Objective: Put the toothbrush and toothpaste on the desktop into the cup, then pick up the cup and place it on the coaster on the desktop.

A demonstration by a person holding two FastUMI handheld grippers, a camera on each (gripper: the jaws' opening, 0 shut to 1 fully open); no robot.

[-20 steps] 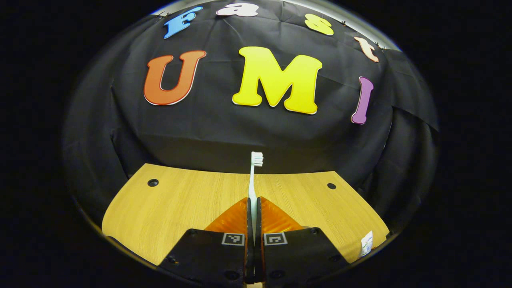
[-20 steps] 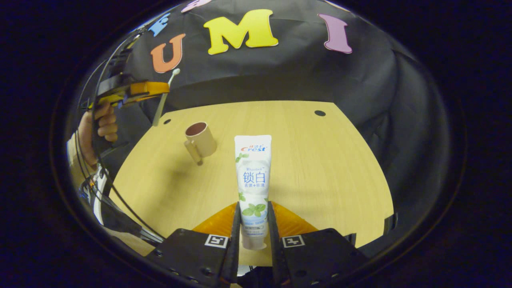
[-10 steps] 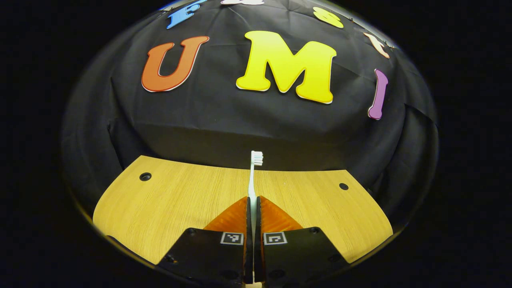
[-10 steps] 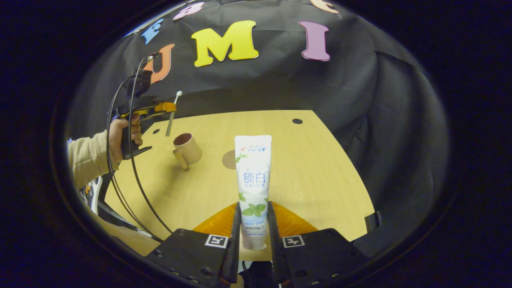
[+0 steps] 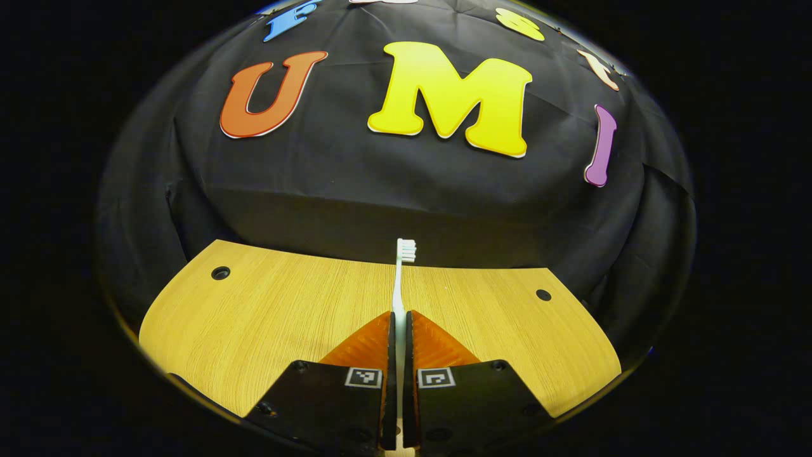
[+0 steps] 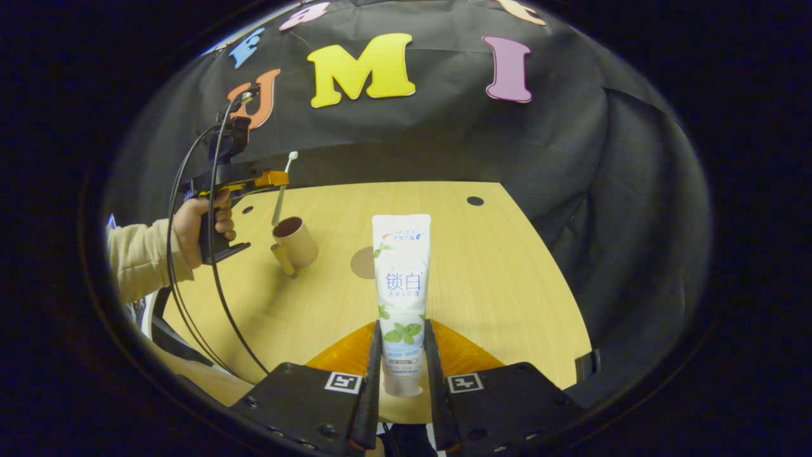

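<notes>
**Both items held off the desk, cup waiting below**

Left gripper (image 5: 398,330): jaws closed to a thin slit on the toothbrush (image 5: 401,279), clamped low on the handle, bristle head up and forward. In the right gripper view, same left gripper (image 6: 269,179) held in a hand (image 6: 203,222), with the toothbrush (image 6: 283,190) hanging tail-down just above the mouth of the cup (image 6: 294,241); whether the tip is already inside the rim, cannot tell.

Right gripper (image 6: 401,355): jaws part-closed, pressing both flanks of the toothpaste (image 6: 401,279) near the cap end, flat crimped end pointing away, tube clear of the desktop (image 6: 507,285).

Cup upright on the desktop, handle towards the camera. Coaster (image 6: 363,263) flat, just beside the cup, partly hidden behind the tube; cup not on it.

Handling, as a judgement:
- Toothbrush: light, stiff, thin, smooth; likely to pivot in the grip, so best held on the handle, as now.
- Toothpaste: light, soft-walled, glossy; apt to dent or ooze under hard pressure. Stiffer near the cap shoulder, so a sound place to grip.
- Cup: looks rigid and fairly light, open-topped, tippable by a long brush leaning on the rim. Best taken by the wall or the handle, kept level once loaded.
</notes>
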